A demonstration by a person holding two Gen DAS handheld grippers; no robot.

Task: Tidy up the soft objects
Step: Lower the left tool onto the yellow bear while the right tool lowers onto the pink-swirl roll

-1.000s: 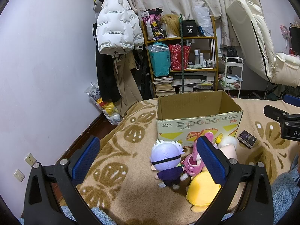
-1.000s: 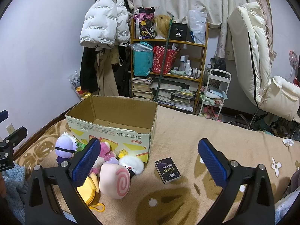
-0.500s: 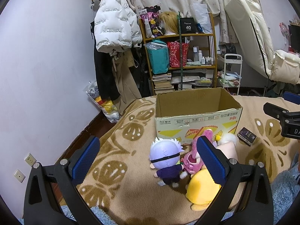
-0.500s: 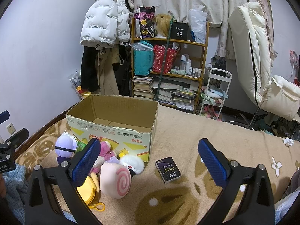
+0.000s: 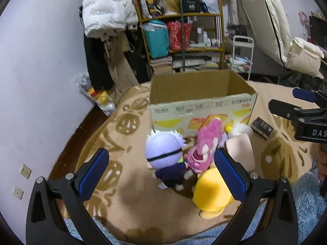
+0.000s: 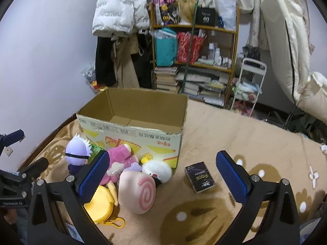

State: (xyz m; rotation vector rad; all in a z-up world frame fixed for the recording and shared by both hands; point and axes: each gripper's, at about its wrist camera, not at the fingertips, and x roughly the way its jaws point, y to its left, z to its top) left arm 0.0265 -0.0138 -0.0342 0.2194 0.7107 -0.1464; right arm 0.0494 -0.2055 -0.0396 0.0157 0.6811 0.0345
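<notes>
We're at the start of the job, as we read it: the open brown cardboard box (image 6: 134, 122) w/ yellow print sits empty on the tan flower-patterned blanket (image 6: 235, 134), nothing packed yet. The soft toys lie in a heap just near of the box's front wall: a lilac-headed plush doll w/ a black eye band (image 5: 163, 152) on the left, a pink plush toy (image 5: 204, 143) touching it, a yellow plush cushion (image 5: 212, 194) nearest, a pale pink swirl-roll cushion (image 6: 138, 192) and a white fluffy plush ball (image 6: 158, 170) to the right.

The left gripper (image 5: 163, 175) has its fingers spread wide, holding nothing, aimed approx. at the lilac doll. The right gripper (image 6: 163, 179) is likewise wide open and empty, hovering near the swirl roll.

A small dark printed carton (image 6: 200, 177) lies right of the heap; it looks rigid, so prob. not ours to pack.

Next move, we judge: drop the left fingers around the doll's head or body, squeeze gently since plush compresses, lift and carry over the box rim.
</notes>
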